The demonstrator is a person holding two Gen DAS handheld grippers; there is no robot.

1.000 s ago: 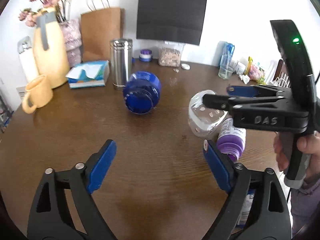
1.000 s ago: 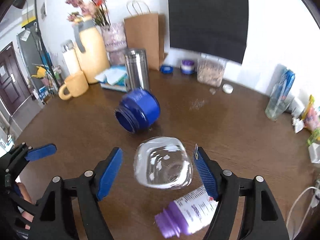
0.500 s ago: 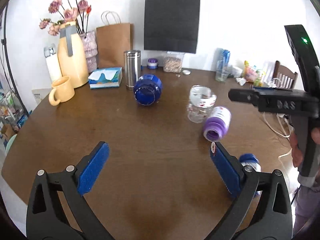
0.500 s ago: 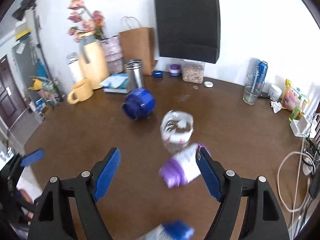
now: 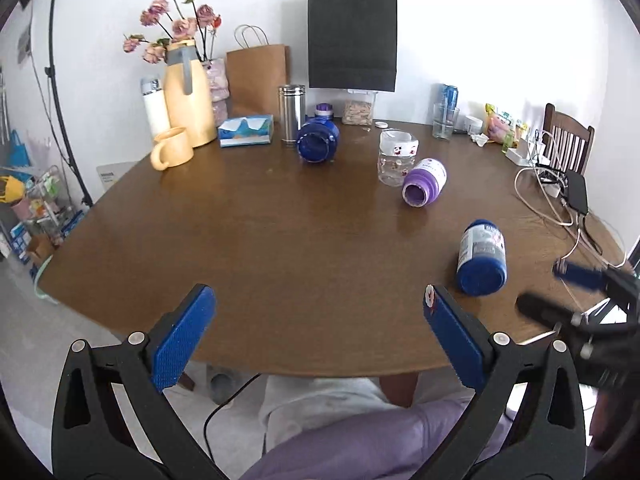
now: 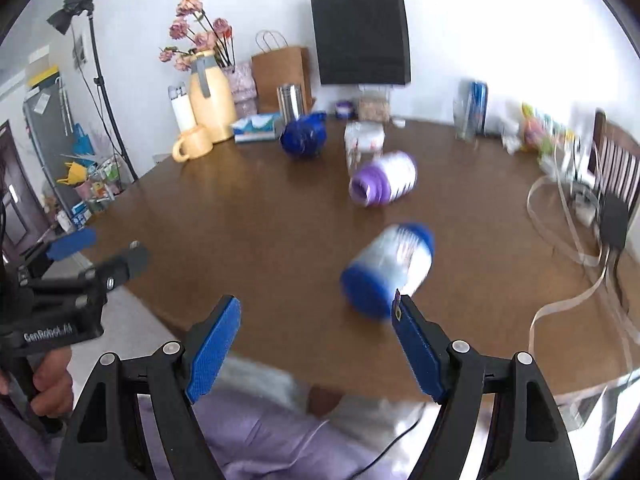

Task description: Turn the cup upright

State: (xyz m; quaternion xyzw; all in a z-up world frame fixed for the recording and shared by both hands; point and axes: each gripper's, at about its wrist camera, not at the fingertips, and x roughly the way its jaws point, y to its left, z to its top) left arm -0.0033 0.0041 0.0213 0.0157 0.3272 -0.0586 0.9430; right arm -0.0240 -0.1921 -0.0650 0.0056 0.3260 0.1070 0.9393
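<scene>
The clear glass cup (image 5: pixel 396 160) with small printed figures stands upright, mouth up, on the far right-middle of the brown table (image 5: pixel 280 240); the right wrist view shows the cup (image 6: pixel 362 140) blurred. My left gripper (image 5: pixel 316 300) is open and empty, held back over the table's near edge. My right gripper (image 6: pixel 316 304) is also open and empty, well short of the cup. Each gripper shows at the edge of the other's view: the right gripper (image 5: pixel 580 292) and the left gripper (image 6: pixel 92 256).
A purple bottle (image 5: pixel 424 188) lies on its side right beside the cup. A blue-capped bottle (image 5: pixel 482 260) lies nearer, and a dark blue jar (image 5: pixel 318 140) lies further left. A yellow mug, jug, tissue box, steel tumbler and bags line the back. Cables trail at the right.
The right gripper has let go of the cup, which now stands upright. Both grippers have pulled back from the table's middle to its near edge.
</scene>
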